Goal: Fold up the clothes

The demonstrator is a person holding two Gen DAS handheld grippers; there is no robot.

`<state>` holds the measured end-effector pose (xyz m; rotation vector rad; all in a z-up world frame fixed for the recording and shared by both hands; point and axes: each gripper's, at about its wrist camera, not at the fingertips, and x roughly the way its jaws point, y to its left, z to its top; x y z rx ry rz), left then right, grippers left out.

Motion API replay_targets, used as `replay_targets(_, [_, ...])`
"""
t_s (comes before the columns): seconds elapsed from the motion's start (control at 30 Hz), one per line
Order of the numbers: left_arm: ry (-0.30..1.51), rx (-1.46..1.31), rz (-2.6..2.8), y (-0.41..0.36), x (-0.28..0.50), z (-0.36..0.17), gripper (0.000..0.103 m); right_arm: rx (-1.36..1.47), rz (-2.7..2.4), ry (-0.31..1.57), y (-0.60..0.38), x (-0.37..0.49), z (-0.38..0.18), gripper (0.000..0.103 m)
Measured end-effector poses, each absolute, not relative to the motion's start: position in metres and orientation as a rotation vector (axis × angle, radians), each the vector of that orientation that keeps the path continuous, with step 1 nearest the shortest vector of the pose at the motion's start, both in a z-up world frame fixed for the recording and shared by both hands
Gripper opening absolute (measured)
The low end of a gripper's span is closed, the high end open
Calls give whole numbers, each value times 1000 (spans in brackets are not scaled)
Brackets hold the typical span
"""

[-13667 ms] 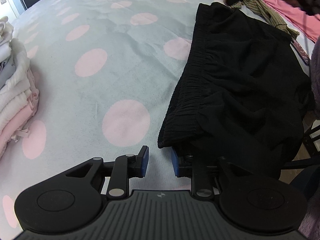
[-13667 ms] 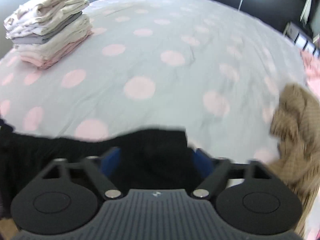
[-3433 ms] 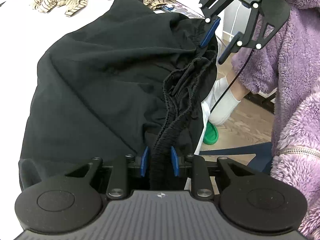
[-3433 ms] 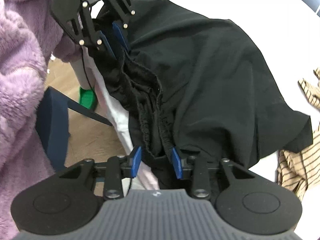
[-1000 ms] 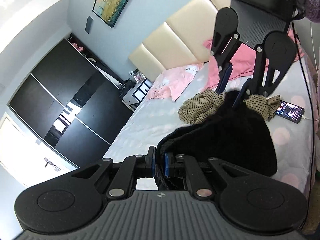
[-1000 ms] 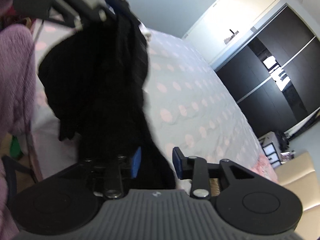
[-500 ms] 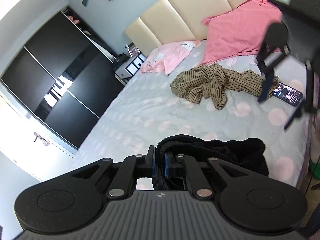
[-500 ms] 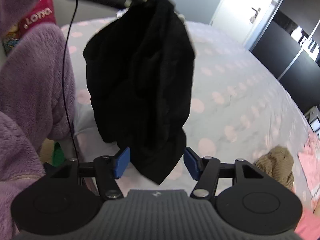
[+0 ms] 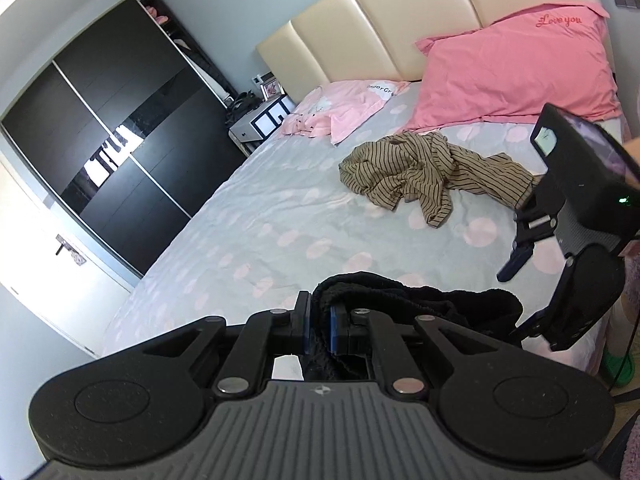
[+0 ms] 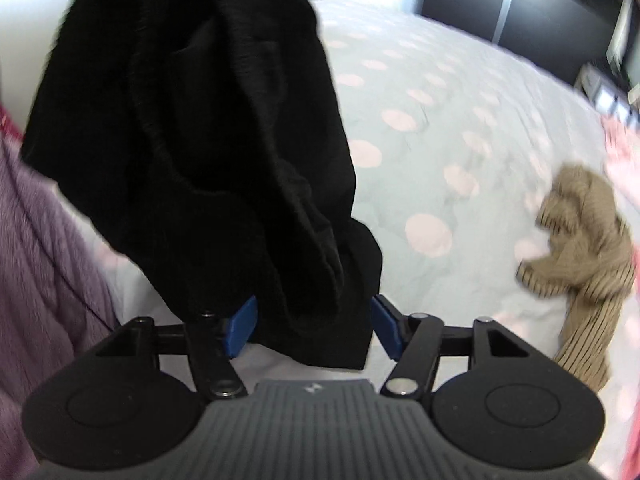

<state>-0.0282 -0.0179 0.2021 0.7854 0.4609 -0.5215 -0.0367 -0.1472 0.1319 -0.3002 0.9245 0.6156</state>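
My left gripper (image 9: 320, 328) is shut on the gathered waistband of black shorts (image 9: 420, 304) and holds them up over the bed's near edge. In the right wrist view the shorts (image 10: 208, 120) hang down from above, their lower hem dangling between the blue pads of my right gripper (image 10: 314, 330), which is open wide and does not grip the cloth. The right gripper also shows at the right edge of the left wrist view (image 9: 520, 254), lower than the left one.
The bed (image 9: 260, 220) has a grey sheet with pink dots. A crumpled tan striped shirt (image 9: 424, 172) lies on it, also in the right wrist view (image 10: 588, 248). Pink pillows (image 9: 516, 68) and a pink garment (image 9: 340, 110) lie by the headboard. A dark wardrobe (image 9: 120, 140) stands beyond.
The right gripper let go of the shorts, opened wide and dropped toward the hanging hem. The left gripper stays shut on the waistband, holding the shorts up.
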Motion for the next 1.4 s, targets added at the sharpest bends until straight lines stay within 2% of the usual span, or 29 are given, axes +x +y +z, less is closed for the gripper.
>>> replay_targets(0.03, [466,786,-518,-16,-27,202,7,-265,614,949,-149,-32,130,16])
replay_targets(0.13, [484,795,-505,-11,-25,199,7,-253,599,962,-157,-28,133,11])
replay_targets(0.37, [643,837,-578,11,-7,157,7,-528,558,852,-179,-35,171,8])
replay_targets(0.5, [724,808,-744,6,-9,124,7,-569,449,789,-192,-25,198,8])
replay_targets(0.67, [749,761,-876,-16,-13,86,7,-724,358,737,-188,-10,191,8])
replay_targets(0.87, [779,626,-889,-17,6,55,9,-720,311,764,-208,24,162,8])
replay_targets(0.97, [811,575,-856,-15,14,46,14,-713,294,751,-210,38,142,8])
replay_targets(1.03, [832,544,-834,-13,14,42,22,-699,283,745,-215,48,131,8])
replay_targets(1.17, [857,461,-804,-3,3,42,26,-627,289,764,-223,66,117,8])
replay_targets(1.2, [864,440,-796,-1,0,42,32,-623,290,767,-225,68,114,8])
replay_targets(1.23, [870,419,-788,2,-3,42,42,-618,292,771,-225,71,111,8])
replay_targets(1.27, [876,398,-781,5,-5,42,47,-610,298,772,-226,74,110,8])
replay_targets(1.4, [898,372,-735,7,-15,36,56,-573,316,772,-229,82,107,8])
